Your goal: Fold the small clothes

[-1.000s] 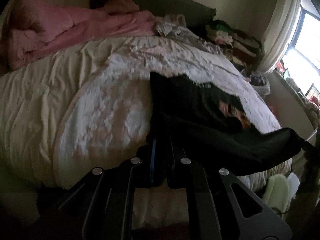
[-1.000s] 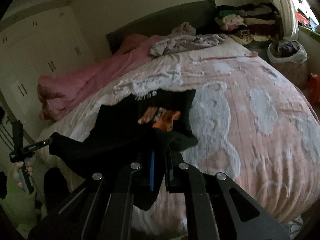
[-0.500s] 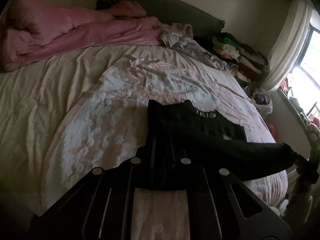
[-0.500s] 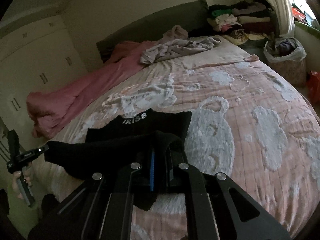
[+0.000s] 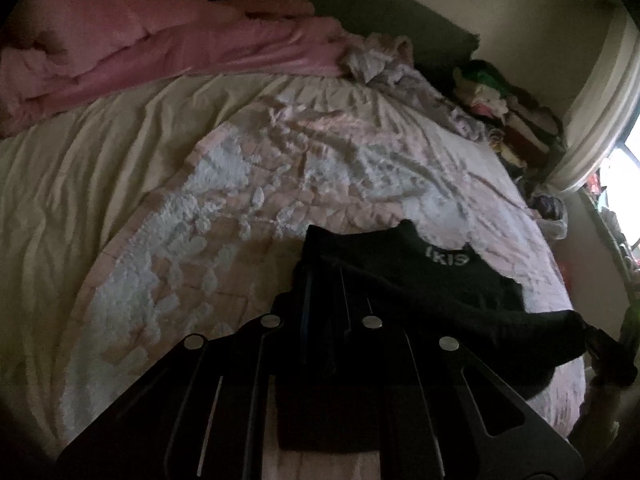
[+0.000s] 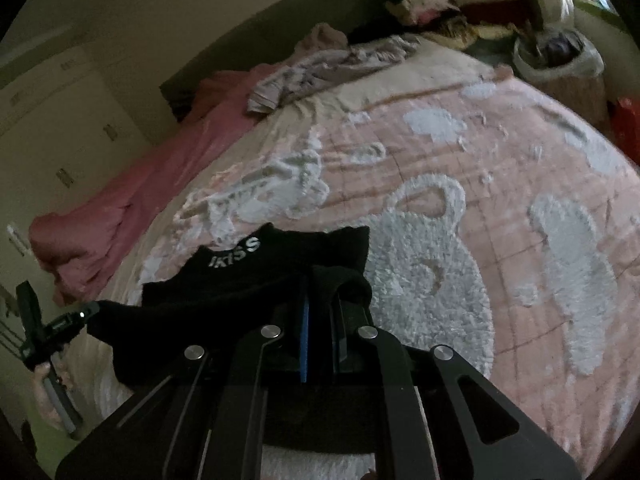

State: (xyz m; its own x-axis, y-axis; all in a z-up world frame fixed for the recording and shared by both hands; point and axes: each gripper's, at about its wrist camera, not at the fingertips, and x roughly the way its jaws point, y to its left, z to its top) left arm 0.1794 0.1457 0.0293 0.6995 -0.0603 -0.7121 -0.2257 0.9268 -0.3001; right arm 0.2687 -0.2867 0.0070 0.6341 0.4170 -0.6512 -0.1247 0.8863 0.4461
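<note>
A small black top (image 5: 452, 284) with white lettering at its neck lies on the pink-and-white blanket (image 5: 280, 184). Its near edge is lifted and stretched between my two grippers, doubled over the part lying flat. My left gripper (image 5: 324, 276) is shut on the edge's left corner. In the right wrist view the same black top (image 6: 256, 280) drapes over my right gripper (image 6: 320, 280), whose jaws are just starting to open with the cloth still pinched between them. The left gripper (image 6: 60, 328) shows at that view's left edge, held by a hand (image 6: 42, 376).
A crumpled pink duvet (image 5: 160, 44) lies along the far side of the bed, with a grey rumpled garment (image 6: 332, 68) near the headboard. Stacked clothes (image 6: 452, 4) and a bag-lined basket (image 6: 560, 56) stand beyond the bed. A cream sheet (image 5: 80, 168) covers the left part.
Both grippers carried the lifted edge forward over the bed and slightly down. The orange print is now covered by the folded-over cloth; only the lettered neck still shows.
</note>
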